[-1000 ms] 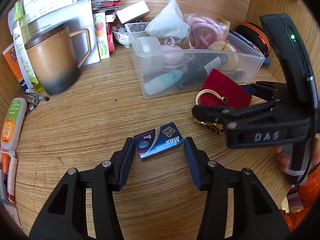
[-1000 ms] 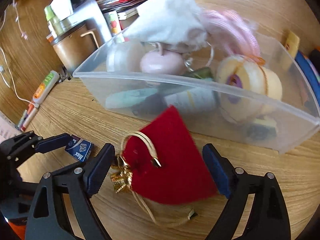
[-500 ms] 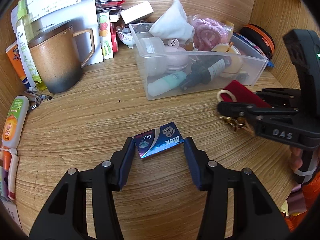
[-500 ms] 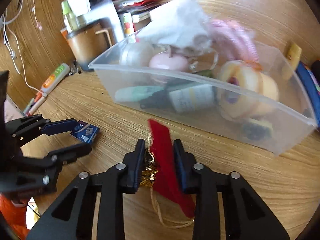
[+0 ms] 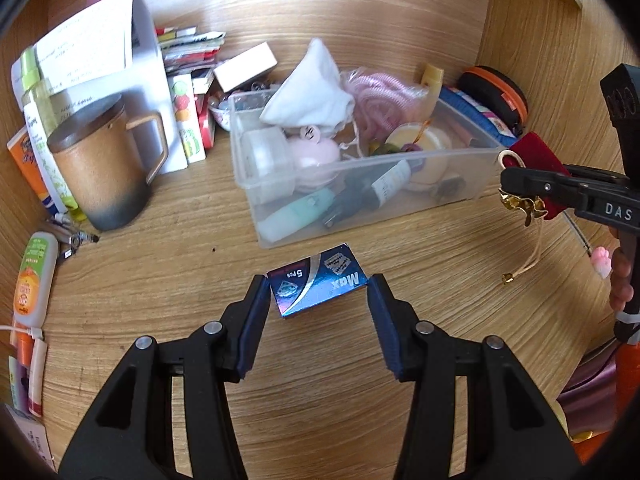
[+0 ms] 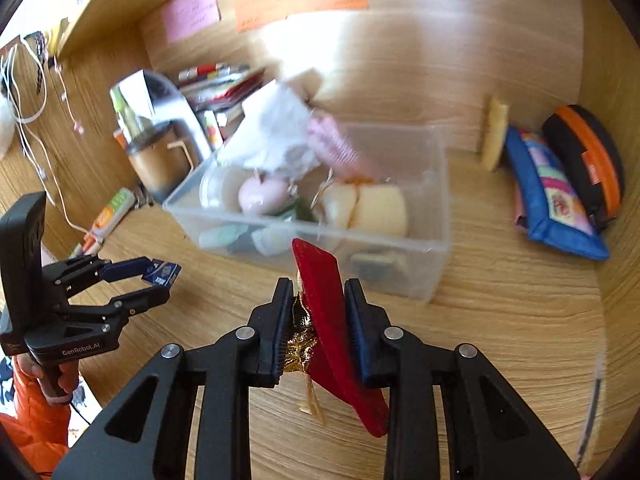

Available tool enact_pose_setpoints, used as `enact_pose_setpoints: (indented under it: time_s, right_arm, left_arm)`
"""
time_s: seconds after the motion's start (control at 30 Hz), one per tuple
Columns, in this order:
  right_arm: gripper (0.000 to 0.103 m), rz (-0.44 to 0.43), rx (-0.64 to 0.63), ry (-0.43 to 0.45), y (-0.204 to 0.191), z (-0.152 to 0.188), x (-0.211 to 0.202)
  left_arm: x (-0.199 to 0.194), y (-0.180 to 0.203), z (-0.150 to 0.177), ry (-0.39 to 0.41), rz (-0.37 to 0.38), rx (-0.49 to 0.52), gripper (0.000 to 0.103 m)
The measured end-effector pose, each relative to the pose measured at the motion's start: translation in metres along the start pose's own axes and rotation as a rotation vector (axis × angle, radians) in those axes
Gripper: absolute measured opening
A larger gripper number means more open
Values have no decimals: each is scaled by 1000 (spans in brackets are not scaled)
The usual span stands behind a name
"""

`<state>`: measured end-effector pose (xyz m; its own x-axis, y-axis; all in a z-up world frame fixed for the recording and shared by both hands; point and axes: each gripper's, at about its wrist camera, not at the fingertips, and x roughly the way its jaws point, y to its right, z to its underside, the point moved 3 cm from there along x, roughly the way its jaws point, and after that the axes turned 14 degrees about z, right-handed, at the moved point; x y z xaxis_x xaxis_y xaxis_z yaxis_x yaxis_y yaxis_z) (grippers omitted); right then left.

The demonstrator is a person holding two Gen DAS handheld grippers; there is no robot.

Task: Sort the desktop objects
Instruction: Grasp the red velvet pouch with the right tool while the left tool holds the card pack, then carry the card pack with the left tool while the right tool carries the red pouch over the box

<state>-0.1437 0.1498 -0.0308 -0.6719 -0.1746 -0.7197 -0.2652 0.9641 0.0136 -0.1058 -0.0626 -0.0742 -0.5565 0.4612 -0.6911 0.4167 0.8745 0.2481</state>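
Lifted: one red pouch [image 6: 324, 304], one blue box [image 5: 318, 286]

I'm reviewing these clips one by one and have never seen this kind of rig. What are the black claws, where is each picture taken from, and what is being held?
There is no robot here: a person holds a hand-held two-finger gripper in each hand, and a fisheye camera on each looks forward along its fingers.

The left view shows the left gripper clamped on a small blue box, lifted just off the wooden desk.

The right view shows the right gripper, whose jaws have just closed on a red velvet pouch with a gold bow, held off the desk.

Ahead of both stands a clear plastic bin full of small items. A brown mug stands to its left, and a blue pouch and a black case with an orange zip to its right.
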Motion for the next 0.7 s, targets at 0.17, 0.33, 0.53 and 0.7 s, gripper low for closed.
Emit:
enact_pose_setpoints:
  time_s: [0.17,0.33,0.53,0.7]
  right_arm:
    - [24,-6,-5,21,7,-10,-6]
    - [24,-11,-27,40,3,-20,-7]
    - [24,-23,-47,61,0,-35,-9]
    - [24,-19,-71,85,1,-51,-11]
  left_arm:
    - [-7,13,-20,22,7,44,50]
    - [-9,18,-41,33,29,64,50]
    - [-5,19,-62,32,37,82,50]
    - [-2,18,-77,33,37,92,50]
